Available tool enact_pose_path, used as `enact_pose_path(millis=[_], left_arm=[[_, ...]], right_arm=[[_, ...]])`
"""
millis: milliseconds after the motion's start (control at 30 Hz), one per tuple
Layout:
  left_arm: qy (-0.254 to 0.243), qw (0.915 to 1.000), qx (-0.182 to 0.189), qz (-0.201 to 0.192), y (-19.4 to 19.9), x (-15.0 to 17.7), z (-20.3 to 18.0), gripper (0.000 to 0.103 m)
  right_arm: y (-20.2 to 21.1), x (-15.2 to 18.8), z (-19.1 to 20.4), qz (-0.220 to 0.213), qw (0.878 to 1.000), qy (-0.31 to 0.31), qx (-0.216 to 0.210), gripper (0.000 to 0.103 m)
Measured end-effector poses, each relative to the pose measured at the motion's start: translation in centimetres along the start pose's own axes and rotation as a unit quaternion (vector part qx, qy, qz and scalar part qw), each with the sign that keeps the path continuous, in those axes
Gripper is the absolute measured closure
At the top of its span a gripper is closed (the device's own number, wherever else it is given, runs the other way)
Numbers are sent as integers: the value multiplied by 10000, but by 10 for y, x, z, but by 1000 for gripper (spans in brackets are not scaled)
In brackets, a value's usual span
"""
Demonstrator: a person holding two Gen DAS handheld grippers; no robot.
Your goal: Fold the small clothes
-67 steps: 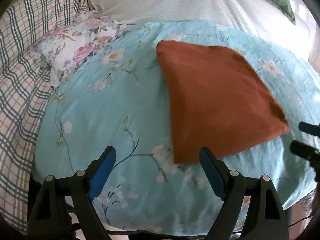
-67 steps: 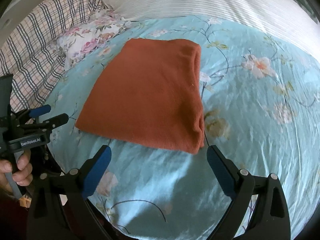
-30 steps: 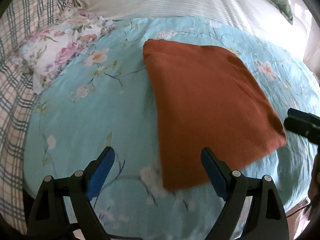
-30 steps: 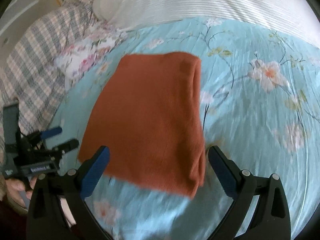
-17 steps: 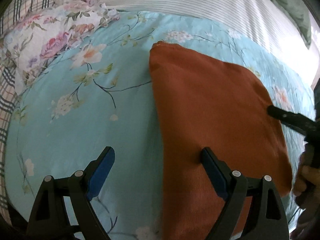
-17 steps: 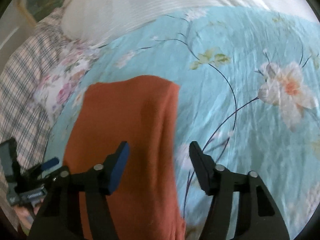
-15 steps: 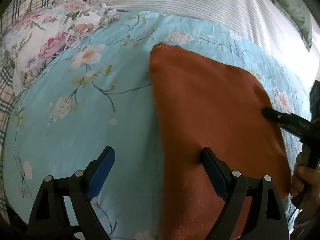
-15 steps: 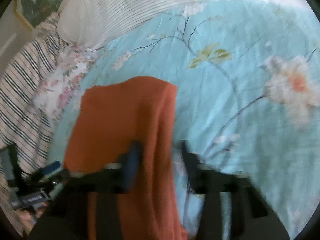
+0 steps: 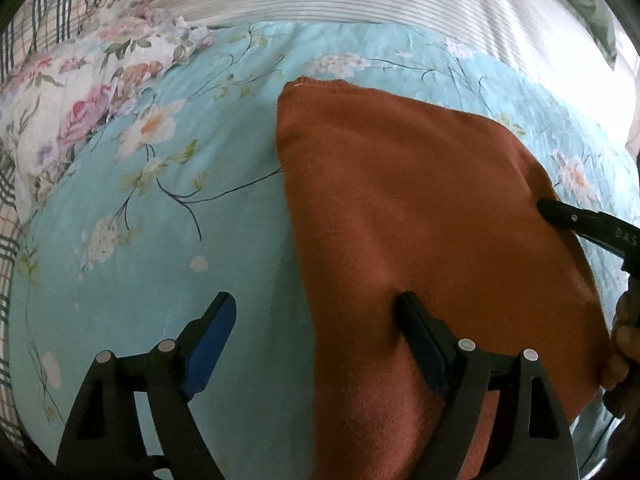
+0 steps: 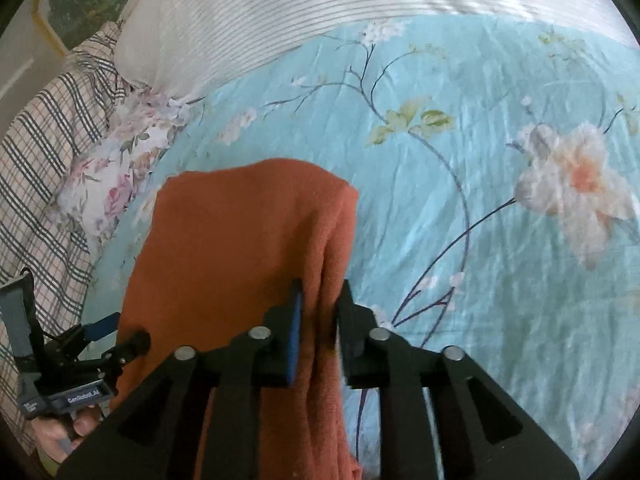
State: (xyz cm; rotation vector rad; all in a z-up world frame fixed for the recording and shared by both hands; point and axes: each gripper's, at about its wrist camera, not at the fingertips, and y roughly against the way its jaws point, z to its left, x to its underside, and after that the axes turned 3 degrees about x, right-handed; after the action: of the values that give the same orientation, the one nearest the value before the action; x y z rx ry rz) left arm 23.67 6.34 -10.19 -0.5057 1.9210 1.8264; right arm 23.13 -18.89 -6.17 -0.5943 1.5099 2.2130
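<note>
Turquoise bedding: one floral-printed cotton bedspread (image 9: 160, 240), faintly creased, covers the bed.
Beyond it: white ribbed striped pillow (image 10: 280, 12), long and rounded.
Left edge: plaid checked blanket (image 10: 44, 136); one white rose-print pillow (image 9: 76, 112), crumpled.
Garment: one rust-orange knitted cloth (image 9: 420, 208), fuzzy, folded to a rough rectangle, flat on the bedspread; doubled thick edge on its right side.
Right gripper (image 10: 320, 300): clenched on that thick folded edge, cloth pinched between blue pads.
Left gripper (image 9: 316, 312): spread wide, straddling the cloth's left edge; right finger (image 9: 416, 328) presses into the knit, left finger over bare bedspread.
</note>
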Motion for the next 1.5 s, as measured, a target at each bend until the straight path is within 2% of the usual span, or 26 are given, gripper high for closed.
enact_pose_path(millis=[67, 100, 133, 233, 300, 367, 433, 633, 800, 1000, 1300, 1500], left_arm=[[38, 10000, -17, -32, 7, 2, 1, 20], [42, 10000, -44, -59, 12, 3, 1, 20], [45, 9999, -62, -87, 18, 6, 1, 20], [77, 9999, -60, -113, 31, 15, 2, 20], [109, 9999, -46, -110, 39, 24, 2, 20], [103, 9999, -47, -101, 47, 33, 3, 18], [75, 9999, -79, -100, 56, 44, 2, 18], [-198, 9995, -257, -52, 76, 86, -6, 17], [-300, 9991, -298, 100, 86, 119, -10, 16], [-488, 9982, -340, 50, 103, 134, -17, 16], [-556, 9979, -280, -167, 135, 131, -25, 16], [-532, 9979, -303, -233, 140, 127, -23, 16]], right_arm=[[12, 3, 2, -18, 10000, 34, 9, 73], [18, 6, 4, -32, 10000, 47, 4, 68], [25, 9, 7, -48, 10000, 55, -9, 60], [45, 22, 17, -110, 9997, 194, -39, 42], [56, 31, 26, -103, 9994, 337, -54, 41], [66, 41, 35, -88, 9989, 453, -57, 36], [76, 54, 41, -70, 9984, 560, -32, 25], [97, 98, 59, 147, 9953, 956, 18, 13], [106, 133, 66, 386, 9922, 1176, 127, 9], [113, 156, 71, 587, 9886, 1375, 178, 8], [137, 154, 83, 365, 9871, 1536, 263, 3], [137, 152, 86, 354, 9864, 1579, 303, 2]])
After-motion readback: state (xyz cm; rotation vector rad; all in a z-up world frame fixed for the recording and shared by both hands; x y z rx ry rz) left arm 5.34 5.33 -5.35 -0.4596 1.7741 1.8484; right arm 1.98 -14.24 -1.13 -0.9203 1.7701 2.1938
